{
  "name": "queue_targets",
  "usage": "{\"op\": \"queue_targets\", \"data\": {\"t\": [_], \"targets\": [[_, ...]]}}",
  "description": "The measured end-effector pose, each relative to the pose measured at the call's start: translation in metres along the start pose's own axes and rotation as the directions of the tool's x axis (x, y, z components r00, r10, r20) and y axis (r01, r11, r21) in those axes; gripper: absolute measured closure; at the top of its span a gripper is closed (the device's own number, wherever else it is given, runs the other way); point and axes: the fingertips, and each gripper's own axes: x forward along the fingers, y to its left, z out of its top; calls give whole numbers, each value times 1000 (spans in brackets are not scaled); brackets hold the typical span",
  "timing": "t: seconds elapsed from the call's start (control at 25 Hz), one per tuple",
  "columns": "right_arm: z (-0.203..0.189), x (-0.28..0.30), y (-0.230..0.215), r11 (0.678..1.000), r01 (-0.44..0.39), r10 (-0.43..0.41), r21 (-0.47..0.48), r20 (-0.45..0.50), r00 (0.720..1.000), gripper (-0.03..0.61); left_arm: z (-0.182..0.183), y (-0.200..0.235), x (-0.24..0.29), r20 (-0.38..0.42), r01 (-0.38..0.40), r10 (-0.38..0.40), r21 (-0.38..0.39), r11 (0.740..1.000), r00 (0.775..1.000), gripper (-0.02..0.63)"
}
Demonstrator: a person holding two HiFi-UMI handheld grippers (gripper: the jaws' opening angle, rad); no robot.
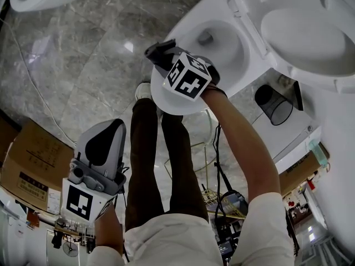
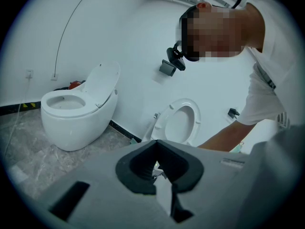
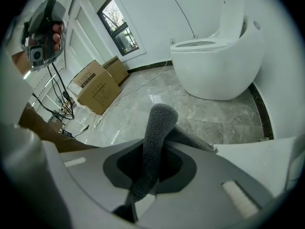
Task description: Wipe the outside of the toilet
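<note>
White glossy toilet (image 1: 222,7), seat and lid up, upper right on grey marble floor (image 1: 83,65). Right claw (image 1: 160,51) pinches fuzzy grey cloth (image 3: 156,128) at its front rim. Left claw (image 2: 155,144) closed, empty, held low.

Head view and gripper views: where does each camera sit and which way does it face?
Head view: on the head, steeply down at the open toilet; legs, both arms, left gripper and right gripper show.
Left gripper view: on the shut, empty left gripper, facing the person at that toilet.
Right gripper view: on the right gripper, shut on a grey cloth, facing across the floor.
Both gripper views share a second toilet.
</note>
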Motion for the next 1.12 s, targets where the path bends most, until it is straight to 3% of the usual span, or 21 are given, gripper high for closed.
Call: {"op": "queue_targets", "data": {"t": [1.12], "targets": [[-10, -45, -106, 981, 195, -195, -6, -16, 981, 520, 1, 16, 0, -16, -18, 18, -12, 1000, 1000, 615]]}}
